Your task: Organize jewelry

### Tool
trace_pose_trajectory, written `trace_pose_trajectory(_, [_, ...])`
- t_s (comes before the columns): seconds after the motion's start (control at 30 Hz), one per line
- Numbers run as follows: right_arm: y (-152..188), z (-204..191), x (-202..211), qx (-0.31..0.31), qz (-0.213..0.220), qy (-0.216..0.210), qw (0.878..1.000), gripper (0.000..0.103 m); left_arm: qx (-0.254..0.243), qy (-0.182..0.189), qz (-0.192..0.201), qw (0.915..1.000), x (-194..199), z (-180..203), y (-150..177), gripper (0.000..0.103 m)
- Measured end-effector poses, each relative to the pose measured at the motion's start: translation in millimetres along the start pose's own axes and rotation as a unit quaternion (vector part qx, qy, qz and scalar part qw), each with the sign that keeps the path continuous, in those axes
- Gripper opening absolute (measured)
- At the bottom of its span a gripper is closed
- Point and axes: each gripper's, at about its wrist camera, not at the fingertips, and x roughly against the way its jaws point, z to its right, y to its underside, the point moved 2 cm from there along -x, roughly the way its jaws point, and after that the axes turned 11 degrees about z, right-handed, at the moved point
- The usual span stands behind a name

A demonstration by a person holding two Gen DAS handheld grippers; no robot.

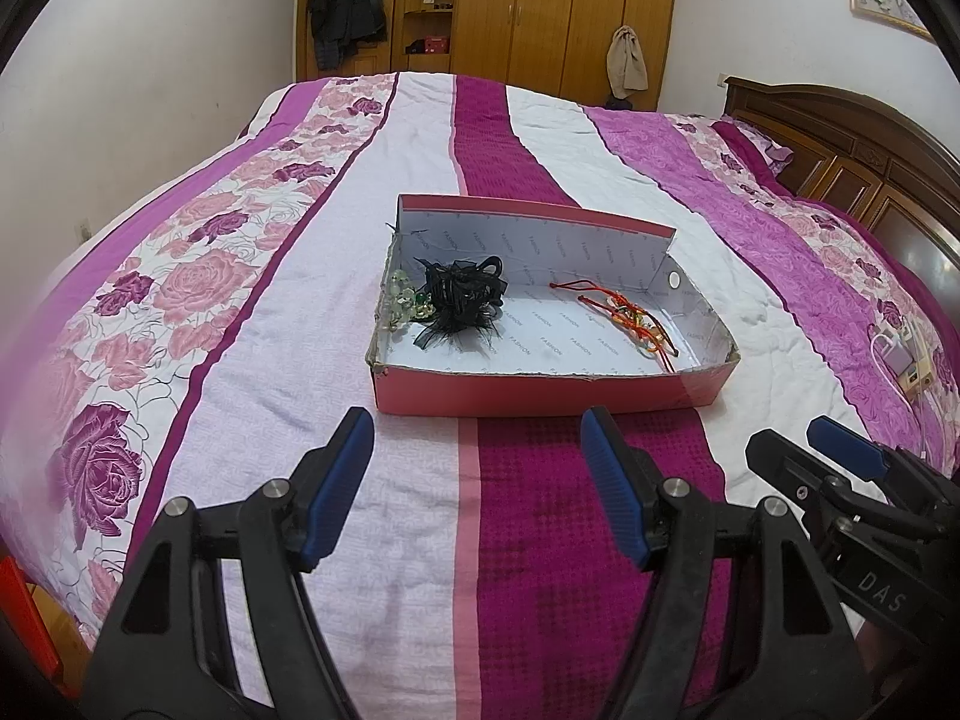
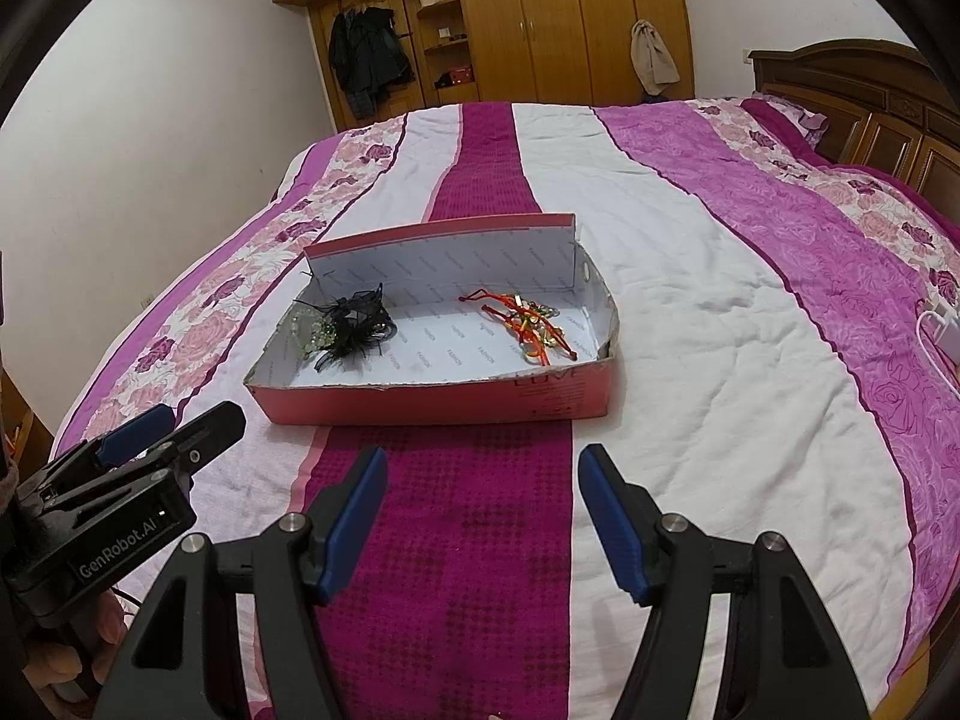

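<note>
A shallow pink box with a white lining lies on the bed. At its left end lie a black feathery hair clip and pale green bead jewelry. At its right end lie red and orange cord bracelets. My left gripper is open and empty, just short of the box's near wall. My right gripper is open and empty, also just in front of the box. Each gripper shows at the edge of the other's view, the right and the left.
The bed's striped magenta, white and rose-print quilt fills both views. A wooden headboard is at the right and wardrobes stand behind. White chargers and cable lie on the quilt at the right.
</note>
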Motion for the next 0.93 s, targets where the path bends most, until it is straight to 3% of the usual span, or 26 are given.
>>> trace_pose_trajectory(0.93, [0.2,-0.3,-0.3,0.000,0.000,0.000,1.000,0.069,-0.003,-0.001,-0.004,1.0000,-1.3,0.8,-0.4,0.064])
